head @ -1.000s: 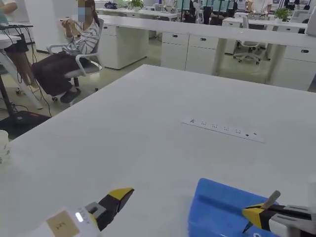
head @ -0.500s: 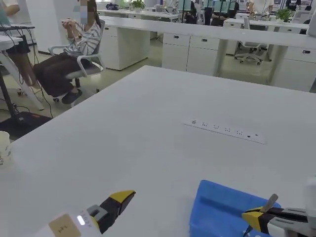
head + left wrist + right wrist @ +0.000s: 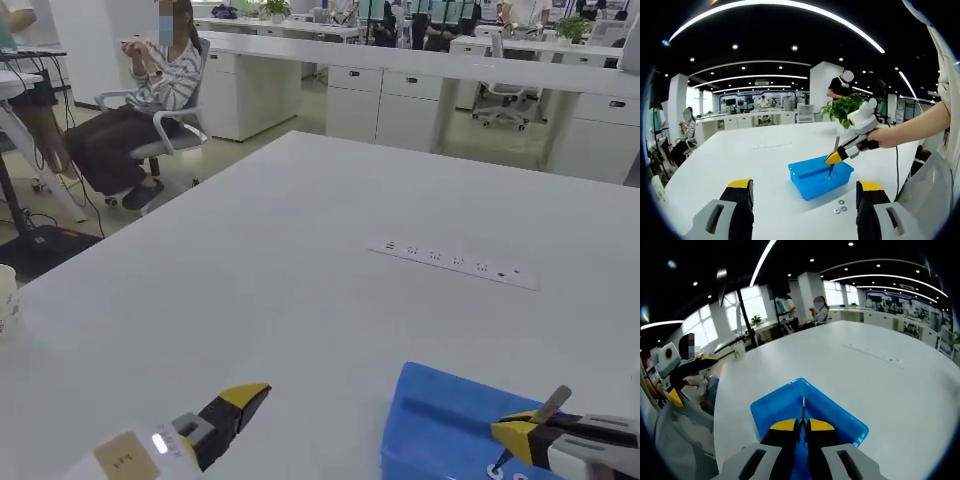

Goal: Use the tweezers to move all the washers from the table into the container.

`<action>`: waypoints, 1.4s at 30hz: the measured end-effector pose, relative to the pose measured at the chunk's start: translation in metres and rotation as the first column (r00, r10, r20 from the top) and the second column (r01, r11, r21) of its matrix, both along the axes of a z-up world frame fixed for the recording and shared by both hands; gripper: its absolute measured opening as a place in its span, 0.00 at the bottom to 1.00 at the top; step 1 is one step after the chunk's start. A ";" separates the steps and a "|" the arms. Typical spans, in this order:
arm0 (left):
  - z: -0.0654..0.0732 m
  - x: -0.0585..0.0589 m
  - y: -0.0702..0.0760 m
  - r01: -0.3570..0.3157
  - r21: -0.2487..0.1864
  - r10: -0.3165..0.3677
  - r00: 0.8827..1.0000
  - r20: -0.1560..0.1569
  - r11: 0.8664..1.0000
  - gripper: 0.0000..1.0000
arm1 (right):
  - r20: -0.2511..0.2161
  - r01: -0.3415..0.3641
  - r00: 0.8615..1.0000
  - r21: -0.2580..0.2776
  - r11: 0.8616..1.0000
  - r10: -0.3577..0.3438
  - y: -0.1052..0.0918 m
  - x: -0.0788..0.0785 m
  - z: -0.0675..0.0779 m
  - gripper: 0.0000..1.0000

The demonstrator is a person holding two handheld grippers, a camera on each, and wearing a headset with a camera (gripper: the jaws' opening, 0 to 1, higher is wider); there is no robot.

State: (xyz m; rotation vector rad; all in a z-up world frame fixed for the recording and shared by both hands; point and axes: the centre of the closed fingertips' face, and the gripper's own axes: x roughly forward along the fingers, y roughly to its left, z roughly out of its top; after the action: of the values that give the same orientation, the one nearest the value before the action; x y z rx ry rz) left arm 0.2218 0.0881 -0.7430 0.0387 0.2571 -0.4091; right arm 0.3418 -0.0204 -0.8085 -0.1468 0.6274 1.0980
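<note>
A blue container stands on the white table near its front edge. My right gripper hovers over it, shut on the tweezers, which point down into the container. In the left gripper view the tweezers have a small washer at their tip, inside the container. Three washers lie on the table just in front of it. My left gripper is open with nothing between its jaws, and hangs left of the container.
A power strip is set into the tabletop beyond the container. A paper cup stands at the table's left edge. A person sits on a chair past the far left corner. A potted plant stands behind the right gripper.
</note>
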 end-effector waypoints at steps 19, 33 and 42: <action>-0.002 -0.001 -0.001 0.008 0.009 -0.007 1.000 -0.008 1.000 0.85 | 0.011 -0.022 1.000 0.069 0.997 0.021 0.004 -0.028 0.030 0.04; -0.002 -0.001 -0.001 0.011 0.010 -0.011 1.000 -0.009 1.000 0.85 | -0.014 -0.062 0.998 0.092 0.994 0.064 0.013 -0.057 0.033 0.04; -0.002 -0.001 -0.001 0.014 0.010 -0.013 1.000 -0.010 1.000 0.84 | -0.056 -0.065 0.996 0.092 0.994 0.071 0.015 -0.066 0.017 0.04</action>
State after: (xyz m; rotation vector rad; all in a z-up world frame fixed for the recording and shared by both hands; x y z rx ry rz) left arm 0.2203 0.0870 -0.7451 0.0487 0.2685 -0.4214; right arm 0.2762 -0.0058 -0.7915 -0.0580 0.6280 1.1981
